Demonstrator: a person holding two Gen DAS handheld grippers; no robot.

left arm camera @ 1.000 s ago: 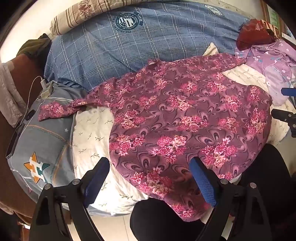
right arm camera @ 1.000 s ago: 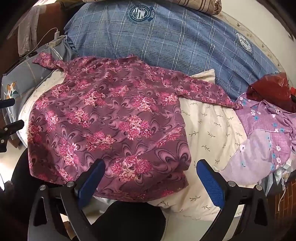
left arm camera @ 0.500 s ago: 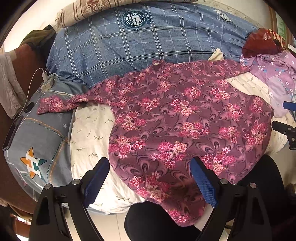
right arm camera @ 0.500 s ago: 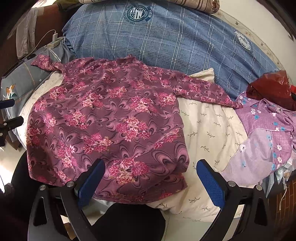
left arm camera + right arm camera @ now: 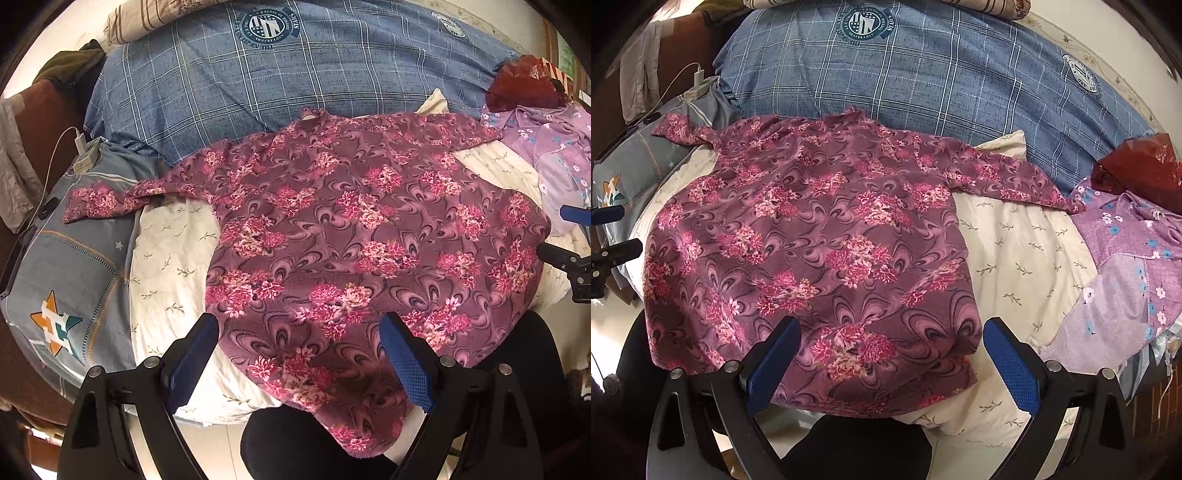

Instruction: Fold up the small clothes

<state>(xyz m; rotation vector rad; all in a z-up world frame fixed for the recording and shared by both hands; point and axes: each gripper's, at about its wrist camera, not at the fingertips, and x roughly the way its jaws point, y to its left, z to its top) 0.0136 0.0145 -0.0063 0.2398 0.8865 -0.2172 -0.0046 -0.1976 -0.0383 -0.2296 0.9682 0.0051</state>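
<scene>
Both views have slid a bit nearer the flowery shirt lying flat on the bed (hem at 6 o'clock), so the wide-spread, empty left gripper and right gripper should each pinch a sleeve and fold inward.

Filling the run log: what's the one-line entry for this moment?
stage: pre-fold | floral shirt: spread flat, sleeves out | left gripper: open, empty | right gripper: open, empty
</scene>
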